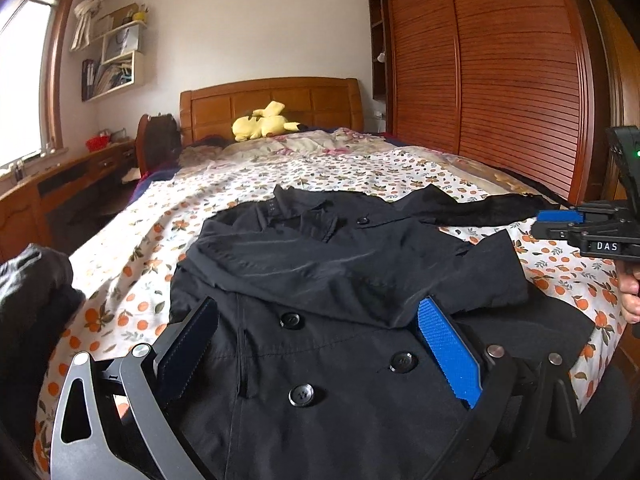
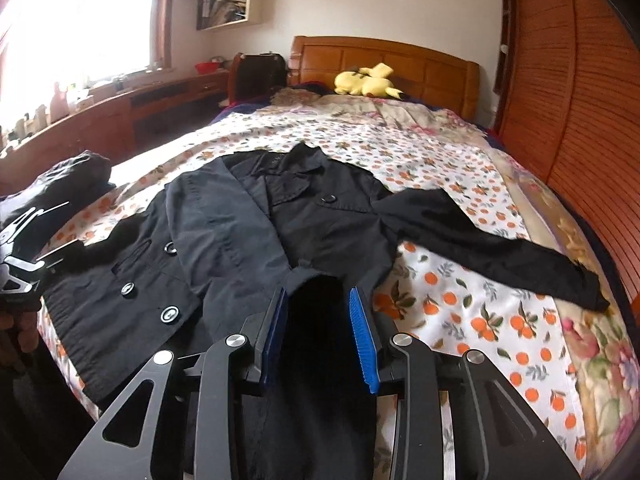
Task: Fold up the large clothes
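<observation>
A black double-breasted coat (image 1: 320, 280) (image 2: 248, 232) lies face up on the flower-print bed (image 2: 460, 304), collar toward the headboard. One sleeve (image 2: 224, 216) is folded across its front. The other sleeve (image 2: 492, 244) stretches out to the right. My right gripper (image 2: 318, 292) is open, with the folded sleeve's dark cuff between its blue pads (image 2: 362, 340), which do not visibly press on it. It shows at the right edge of the left wrist view as the right gripper (image 1: 540, 224). My left gripper (image 1: 316, 300) stands wide open above the buttoned front, holding nothing. It also appears at the left edge of the right wrist view as the left gripper (image 2: 16, 264).
A dark bundle of cloth (image 1: 32, 300) (image 2: 64, 188) sits at the bed's left edge. A yellow plush toy (image 1: 264, 122) lies by the wooden headboard (image 1: 272, 100). Slatted wardrobe doors (image 1: 500, 80) run along the right. A desk (image 2: 160, 108) stands under the window on the left.
</observation>
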